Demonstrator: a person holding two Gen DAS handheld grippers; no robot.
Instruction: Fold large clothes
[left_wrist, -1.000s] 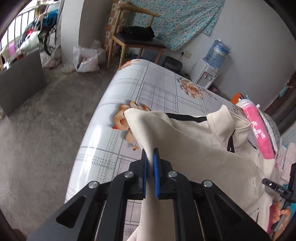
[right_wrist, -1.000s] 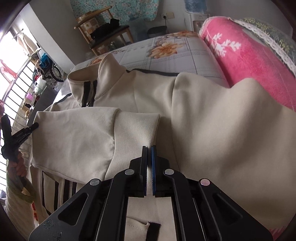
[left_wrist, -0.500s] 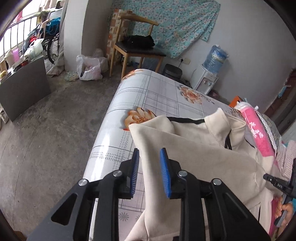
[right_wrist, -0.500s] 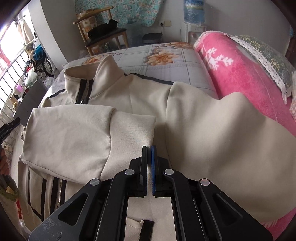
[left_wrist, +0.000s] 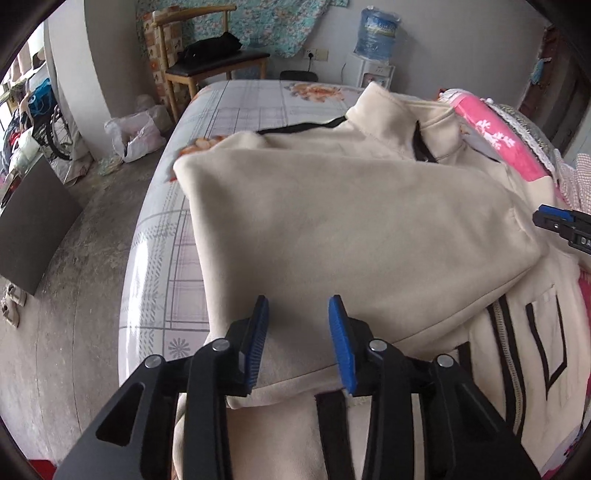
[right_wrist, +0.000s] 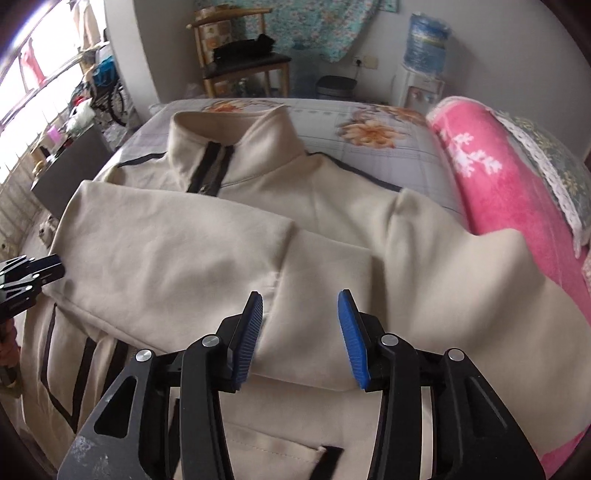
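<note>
Both hand-held grippers, left and right, just opened, releasing sleeves; jacket collar points toward chair.

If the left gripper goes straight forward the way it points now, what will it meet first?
Most likely the folded sleeve of the beige jacket, lying just ahead of the open left gripper; exact depth is unclear.

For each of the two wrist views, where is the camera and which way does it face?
Left wrist: rides the left hand-held gripper, angled down over the folded sleeve of the cream zip-up jacket; its jaws are open, and the other gripper's tip shows at right.
Right wrist: rides the right hand-held gripper, facing the jacket's collar; jaws open.
Both share the jacket, the floral bedsheet and the wooden chair.
</note>
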